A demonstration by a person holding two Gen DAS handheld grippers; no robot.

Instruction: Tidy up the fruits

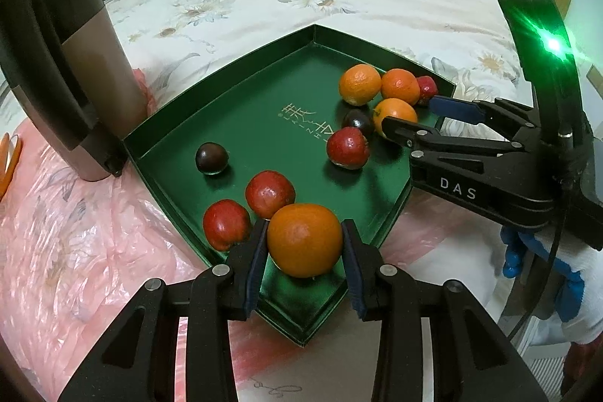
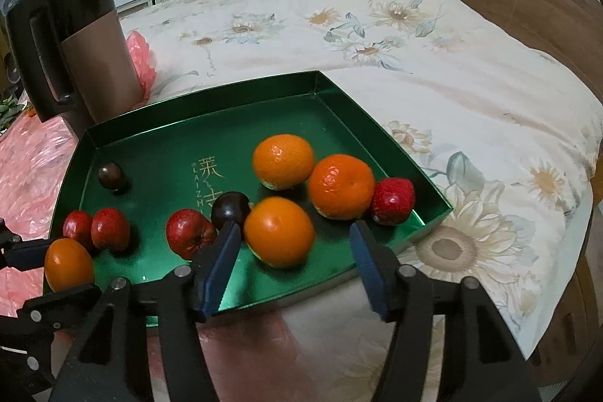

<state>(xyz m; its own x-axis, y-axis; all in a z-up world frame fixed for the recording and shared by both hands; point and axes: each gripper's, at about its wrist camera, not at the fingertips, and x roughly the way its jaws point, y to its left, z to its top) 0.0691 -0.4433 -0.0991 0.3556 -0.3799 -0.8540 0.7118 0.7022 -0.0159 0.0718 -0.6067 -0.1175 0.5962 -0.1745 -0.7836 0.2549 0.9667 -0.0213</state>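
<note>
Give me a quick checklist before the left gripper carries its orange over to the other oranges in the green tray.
1. Left gripper shut on the orange, pads on both sides: ok.
2. Right gripper open, pads clear of the near orange between its fingers: ok.
3. Right gripper out of the way of the orange group: not ok, it sits right at that end of the green tray.
4. Space beside the three grouped oranges: cannot tell, a dark plum and a red apple crowd the near side.
5. Two red apples next to the held orange may get nudged: not ok, very close.
</note>
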